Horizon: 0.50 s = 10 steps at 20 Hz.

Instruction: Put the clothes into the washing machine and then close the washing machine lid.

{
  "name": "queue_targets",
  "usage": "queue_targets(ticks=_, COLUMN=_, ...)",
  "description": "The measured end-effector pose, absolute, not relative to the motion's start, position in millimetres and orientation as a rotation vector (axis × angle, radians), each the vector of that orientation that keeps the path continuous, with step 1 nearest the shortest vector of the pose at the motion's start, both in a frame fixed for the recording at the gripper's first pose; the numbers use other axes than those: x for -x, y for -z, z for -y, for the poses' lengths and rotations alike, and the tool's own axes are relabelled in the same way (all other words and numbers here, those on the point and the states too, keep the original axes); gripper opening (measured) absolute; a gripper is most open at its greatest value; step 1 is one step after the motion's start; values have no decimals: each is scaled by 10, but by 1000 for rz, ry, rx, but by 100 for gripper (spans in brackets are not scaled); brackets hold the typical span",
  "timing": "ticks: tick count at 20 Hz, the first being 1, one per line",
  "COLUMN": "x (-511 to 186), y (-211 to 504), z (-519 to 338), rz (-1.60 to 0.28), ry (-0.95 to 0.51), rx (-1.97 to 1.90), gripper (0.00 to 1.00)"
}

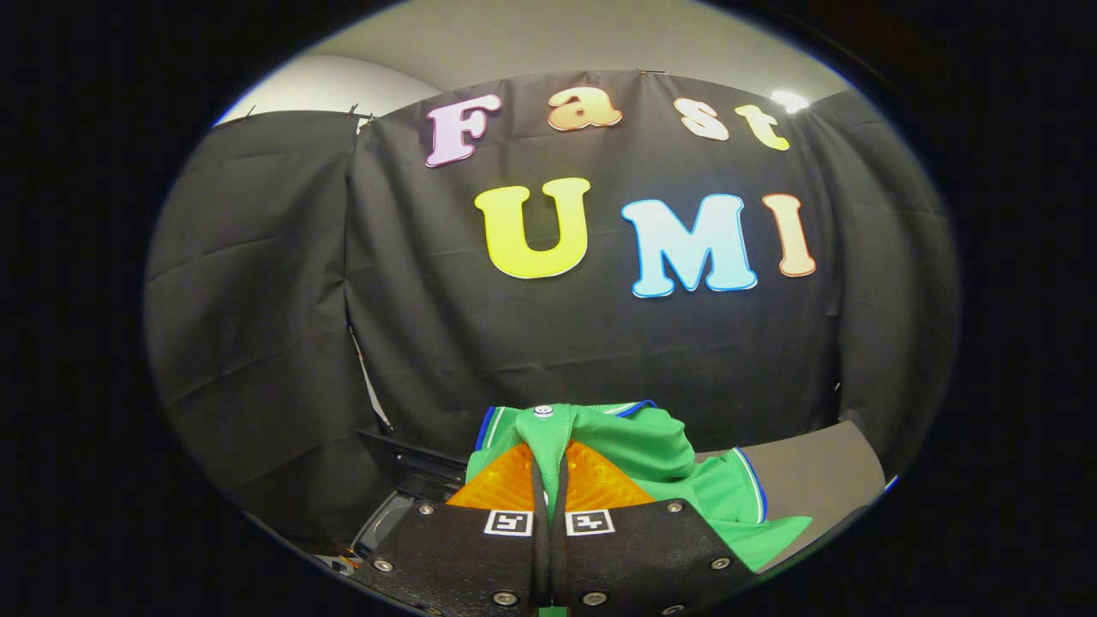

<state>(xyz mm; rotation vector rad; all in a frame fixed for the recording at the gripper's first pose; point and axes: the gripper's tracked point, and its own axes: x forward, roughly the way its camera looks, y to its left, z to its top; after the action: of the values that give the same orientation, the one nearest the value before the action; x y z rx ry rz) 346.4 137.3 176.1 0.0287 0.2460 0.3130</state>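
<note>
Green shirt is pinched in the closed claw, hanging above the washing machine's dark edge.

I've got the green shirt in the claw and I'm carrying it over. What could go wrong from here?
1. The claw pinches only a narrow fold of the green shirt near its collar; that thin hold may slip.
2. Most of the cloth hangs loose beside and beyond the orange fingers, so it could snag on the dark machine edge below.
3. The draped fabric blocks the view ahead, making aiming harder.
</note>
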Motion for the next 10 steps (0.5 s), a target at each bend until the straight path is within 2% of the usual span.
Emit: queue_targets(ticks=10, x=-3206, y=-1654, z=-2493, rz=-245, ry=-429, rx=-36, gripper=0)
